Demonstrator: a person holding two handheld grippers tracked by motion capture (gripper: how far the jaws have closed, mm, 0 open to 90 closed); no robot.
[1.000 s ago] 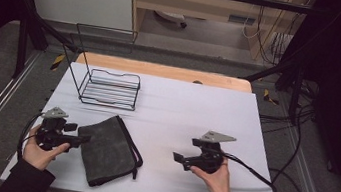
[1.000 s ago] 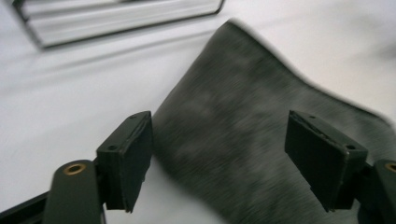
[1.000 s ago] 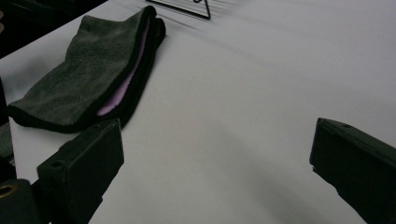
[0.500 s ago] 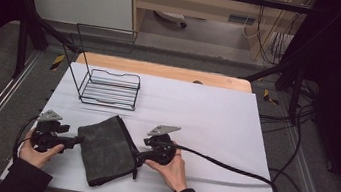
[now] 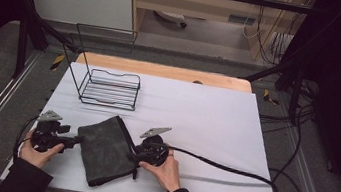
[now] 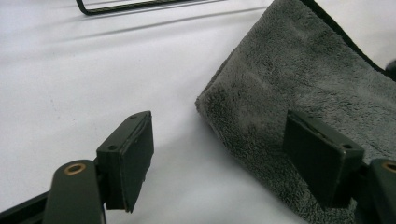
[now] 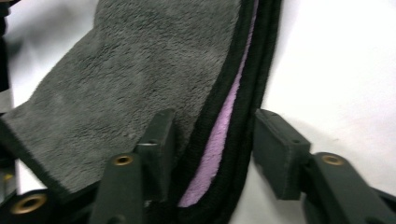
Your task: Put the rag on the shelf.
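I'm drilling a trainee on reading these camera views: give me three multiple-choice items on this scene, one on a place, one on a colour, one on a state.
1. Where does the wire rack stand?
A. at the far left of the table
B. on the folded towel
C. at the near right corner

2. What colour shows between the black-edged layers of the folded towel?
A. orange
B. pale purple
C. green

3. How are the jaws of the left hand-held gripper?
A. clamped on the rack
C. shut on nothing
B. open, either side of the towel's corner

Key: 1 A, the high view shows it beyond the towel, on the left; 2 B, the right gripper view shows the lining; 3 B, a wide gap separates the pads.
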